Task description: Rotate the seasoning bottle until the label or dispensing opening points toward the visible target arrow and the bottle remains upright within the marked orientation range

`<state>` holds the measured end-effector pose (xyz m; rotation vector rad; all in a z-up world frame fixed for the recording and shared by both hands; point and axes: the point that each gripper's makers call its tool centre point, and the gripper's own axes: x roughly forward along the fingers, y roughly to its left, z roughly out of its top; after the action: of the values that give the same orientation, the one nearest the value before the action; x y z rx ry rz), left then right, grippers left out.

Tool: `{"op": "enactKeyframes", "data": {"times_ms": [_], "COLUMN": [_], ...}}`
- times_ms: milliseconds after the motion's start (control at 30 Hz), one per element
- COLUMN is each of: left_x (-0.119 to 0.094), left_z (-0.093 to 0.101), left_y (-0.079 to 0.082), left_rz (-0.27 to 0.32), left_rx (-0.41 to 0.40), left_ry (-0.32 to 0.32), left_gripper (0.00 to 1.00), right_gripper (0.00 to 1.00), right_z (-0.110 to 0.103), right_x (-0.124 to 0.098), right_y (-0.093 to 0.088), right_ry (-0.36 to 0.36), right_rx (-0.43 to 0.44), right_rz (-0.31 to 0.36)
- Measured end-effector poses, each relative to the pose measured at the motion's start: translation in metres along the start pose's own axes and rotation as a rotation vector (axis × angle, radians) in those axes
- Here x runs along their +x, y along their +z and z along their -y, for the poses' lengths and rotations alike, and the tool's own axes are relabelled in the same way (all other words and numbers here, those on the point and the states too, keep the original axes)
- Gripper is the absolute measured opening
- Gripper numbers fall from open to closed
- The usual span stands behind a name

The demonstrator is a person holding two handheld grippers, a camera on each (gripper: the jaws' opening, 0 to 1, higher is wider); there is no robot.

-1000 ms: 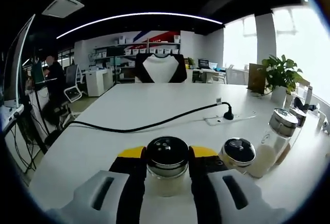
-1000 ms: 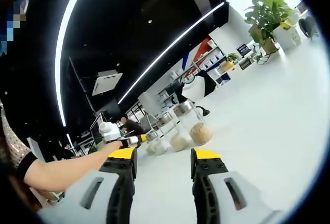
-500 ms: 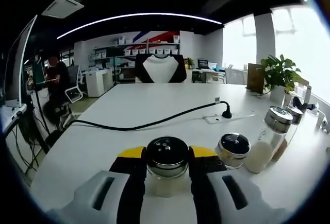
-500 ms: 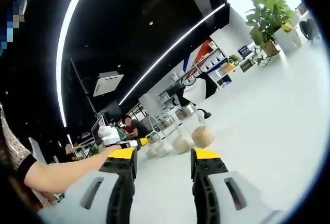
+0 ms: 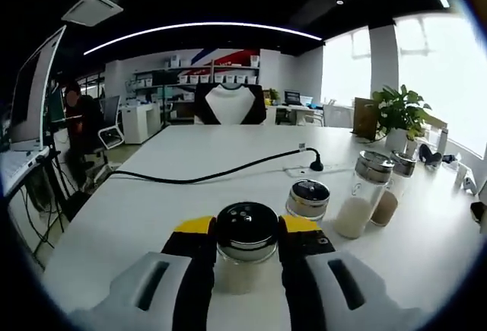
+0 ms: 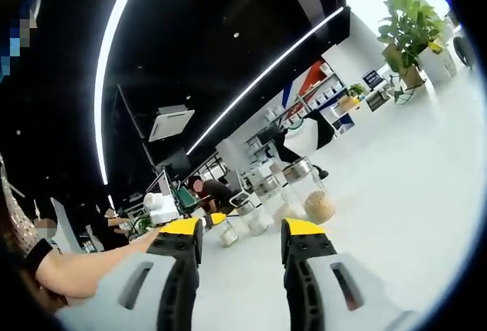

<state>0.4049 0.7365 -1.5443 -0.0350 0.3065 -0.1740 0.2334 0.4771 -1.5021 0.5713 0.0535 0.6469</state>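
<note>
A seasoning bottle [image 5: 245,223] with a dark perforated lid on a chrome collar and pale contents stands upright between my left gripper's yellow-tipped jaws. My left gripper [image 5: 246,237] is shut on it just above the white table [image 5: 190,156]. My right gripper [image 6: 242,230] is open in the air with nothing between its jaws, tilted over the table. In the right gripper view a person's arm [image 6: 91,259] reaches in from the left, holding the left gripper [image 6: 163,209] near the row of bottles [image 6: 304,194].
Right of the held bottle stand a short chrome-lidded jar [image 5: 308,198], a tall bottle of white powder [image 5: 364,194] and one with brown contents [image 5: 392,194]. A black cable [image 5: 221,173] crosses the table to a plug. A potted plant [image 5: 399,114] stands at the far right.
The left gripper view has swung, so the other bottles sit further left and nearer the held bottle. The bottle stays clamped. The right gripper view has tilted slightly.
</note>
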Motion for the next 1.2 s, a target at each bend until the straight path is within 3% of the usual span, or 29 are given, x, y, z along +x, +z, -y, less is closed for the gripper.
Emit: {"op": "enactKeyframes", "data": {"times_ms": [300, 533, 767, 933, 1033, 1200], "left_x": [-0.040, -0.081, -0.124, -0.151, -0.175, -0.201], "left_z": [0.026, 0.057, 0.085, 0.109, 0.128, 0.140], "left_y": [-0.004, 0.003, 0.014, 0.018, 0.023, 0.033], "left_rz": [0.003, 0.022, 0.046, 0.038, 0.033, 0.045], "left_rx": [-0.001, -0.009, -0.010, 0.004, 0.029, 0.023], "left_ry": [-0.061, -0.139, -0.206, -0.278, -0.361, -0.432], "left_gripper": [0.33, 0.33, 0.33, 0.33, 0.33, 0.33], "right_gripper": [0.39, 0.37, 0.37, 0.37, 0.37, 0.37], "right_z": [-0.022, -0.039, -0.057, -0.075, -0.097, -0.107], "right_x": [0.003, 0.000, -0.003, -0.002, -0.003, -0.003], "right_y": [0.000, -0.004, -0.013, -0.021, -0.023, -0.015], "right_ry": [0.053, 0.096, 0.139, 0.207, 0.313, 0.357], "right_rx": [-0.010, -0.032, -0.106, -0.180, -0.246, -0.250], "right_rz": [-0.003, -0.023, -0.063, -0.106, -0.155, -0.162]}}
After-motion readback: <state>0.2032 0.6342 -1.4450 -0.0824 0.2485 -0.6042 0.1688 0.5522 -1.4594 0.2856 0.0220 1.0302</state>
